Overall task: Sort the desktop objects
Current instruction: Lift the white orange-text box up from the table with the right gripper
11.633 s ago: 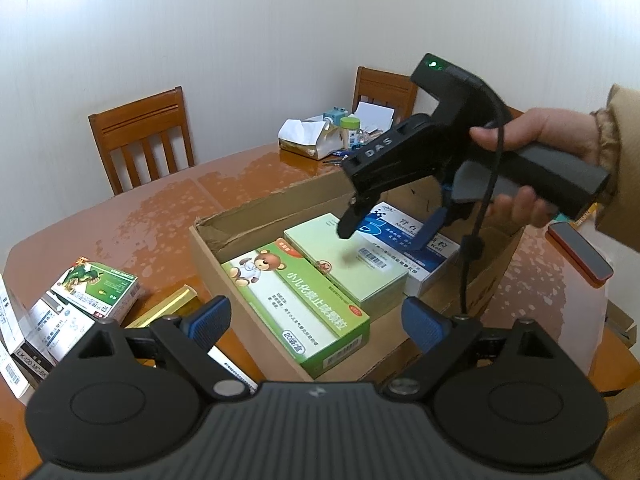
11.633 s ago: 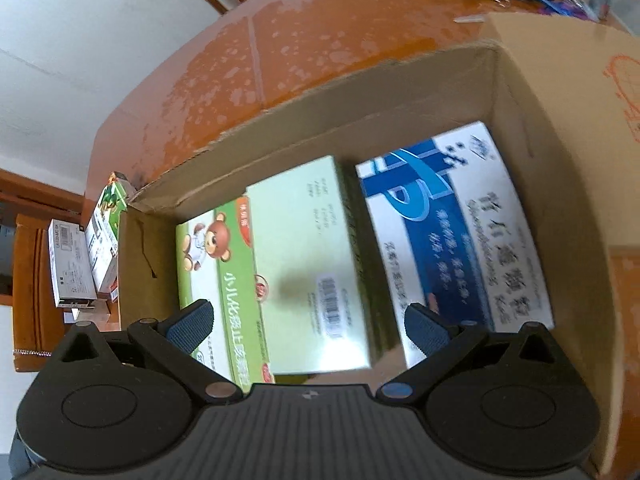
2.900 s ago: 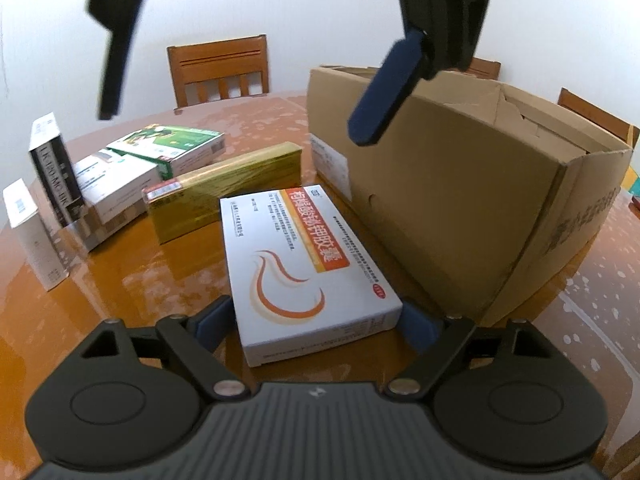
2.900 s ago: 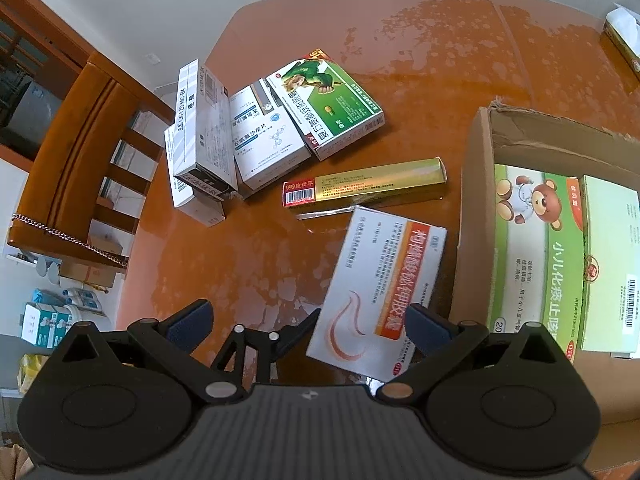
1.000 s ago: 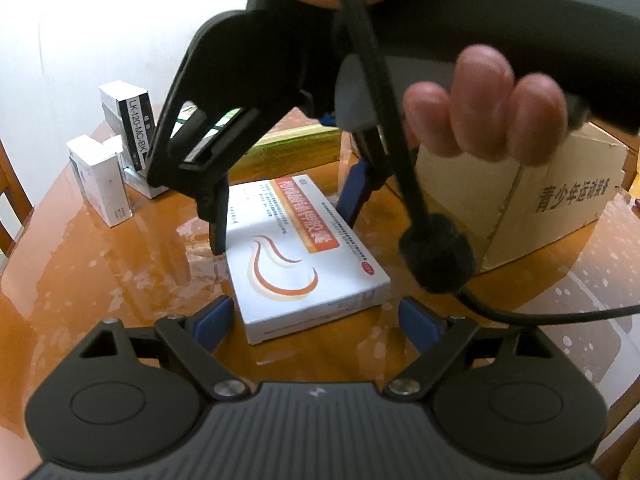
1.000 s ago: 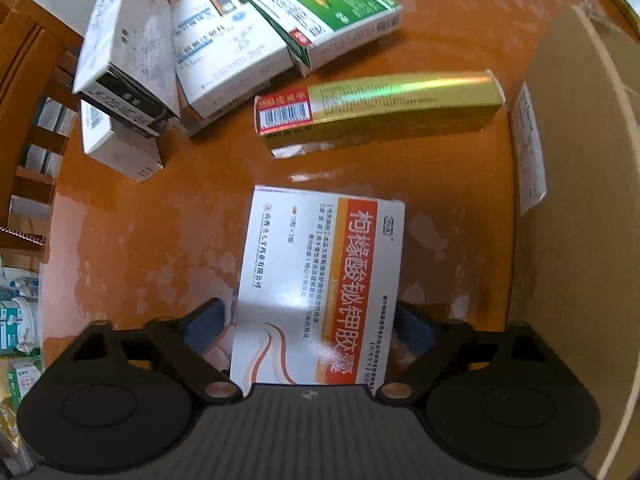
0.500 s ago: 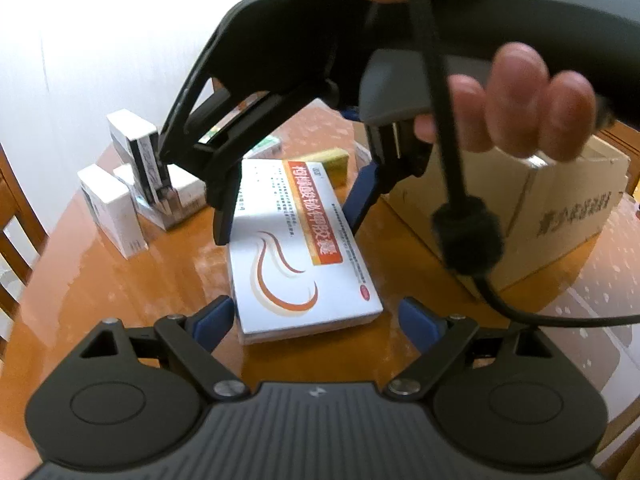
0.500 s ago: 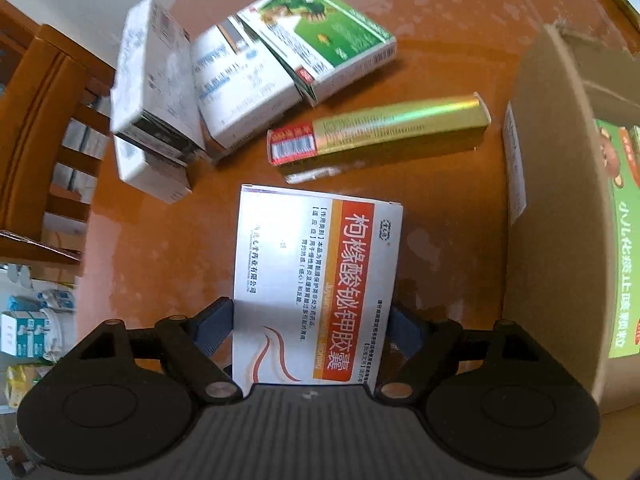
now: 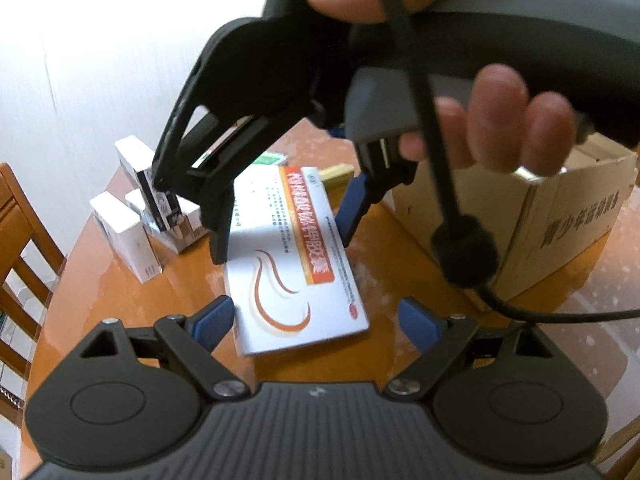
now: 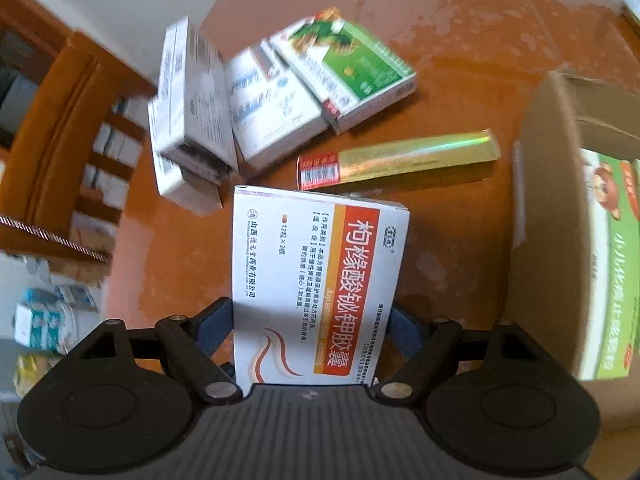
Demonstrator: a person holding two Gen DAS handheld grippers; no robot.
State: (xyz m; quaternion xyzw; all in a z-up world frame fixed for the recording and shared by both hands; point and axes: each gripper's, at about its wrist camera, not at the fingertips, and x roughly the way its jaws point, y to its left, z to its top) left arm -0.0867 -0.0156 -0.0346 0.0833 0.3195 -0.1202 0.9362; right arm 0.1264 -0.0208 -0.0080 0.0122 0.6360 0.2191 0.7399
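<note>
A flat white box with an orange band [image 10: 316, 280] is clamped by its long sides between the pads of my right gripper [image 10: 310, 326], which is shut on it. The box hangs above the brown table [image 10: 452, 240], its far end raised. In the left wrist view the same box [image 9: 296, 264] slopes down toward my left gripper [image 9: 316, 318], whose blue pads stand open on either side of its near end; the right pad is clear of it. The right gripper [image 9: 282, 240] and a person's hand [image 9: 500, 120] fill the top of that view.
An open cardboard carton [image 10: 544, 240] stands right of the held box, with a green bear-print box [image 10: 612, 264] inside. A long gold box [image 10: 400, 160], a green box [image 10: 352, 76] and several white boxes [image 10: 192, 96] lie beyond. A wooden chair [image 10: 60, 120] stands at the left.
The right gripper has lifted the white and orange box off the table, and its far end has tipped up. Both grippers have risen a little.
</note>
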